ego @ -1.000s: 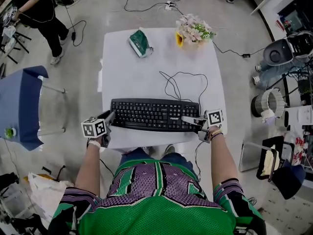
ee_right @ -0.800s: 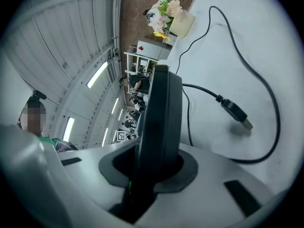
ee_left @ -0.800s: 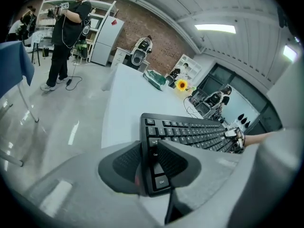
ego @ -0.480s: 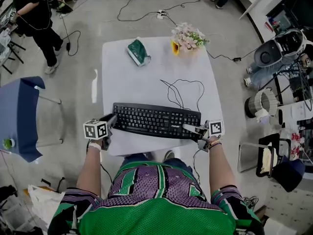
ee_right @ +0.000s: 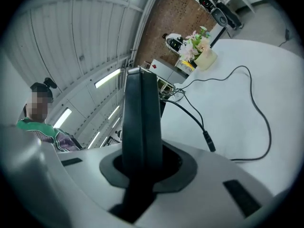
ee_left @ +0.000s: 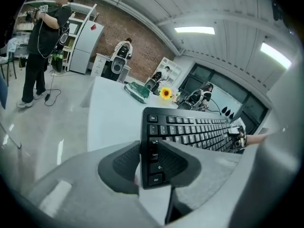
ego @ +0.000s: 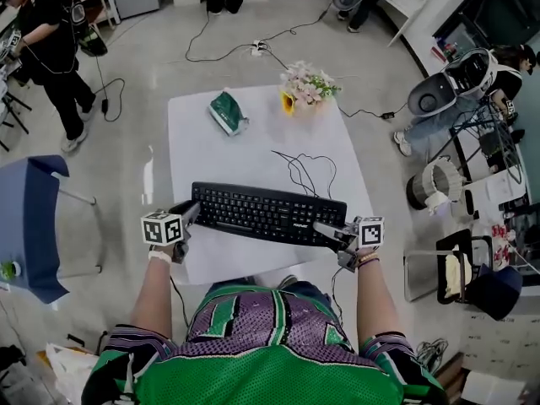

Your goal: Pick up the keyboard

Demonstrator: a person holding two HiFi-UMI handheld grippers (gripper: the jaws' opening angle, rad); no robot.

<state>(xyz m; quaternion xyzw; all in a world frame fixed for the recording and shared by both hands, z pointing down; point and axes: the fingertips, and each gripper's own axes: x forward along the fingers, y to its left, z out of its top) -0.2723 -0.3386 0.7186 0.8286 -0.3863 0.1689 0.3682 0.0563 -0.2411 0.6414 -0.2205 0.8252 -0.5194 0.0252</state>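
Observation:
The black keyboard [ego: 268,212] hangs just above the front part of the white table [ego: 245,142], held at both ends. My left gripper [ego: 189,213] is shut on its left end; in the left gripper view the two dark pads [ee_left: 124,161] clamp the keyboard [ee_left: 190,129] at its corner keys, with my left gripper [ee_left: 151,167] low in the frame. My right gripper [ego: 324,226] is shut on the right end. In the right gripper view the keyboard [ee_right: 140,118] shows edge-on and upright between the jaws of my right gripper [ee_right: 142,167]. Its black cable [ego: 304,165] trails in loops across the table.
A green packet [ego: 228,112] and a pot of flowers [ego: 307,86] stand at the table's far side. A blue chair [ego: 32,218] stands left of the table. A person in black [ego: 51,45] stands at the far left. Machines and bins [ego: 447,184] crowd the right.
Both grippers have risen with the keyboard, which has come up off the table. The right jaws have closed tighter on its end.

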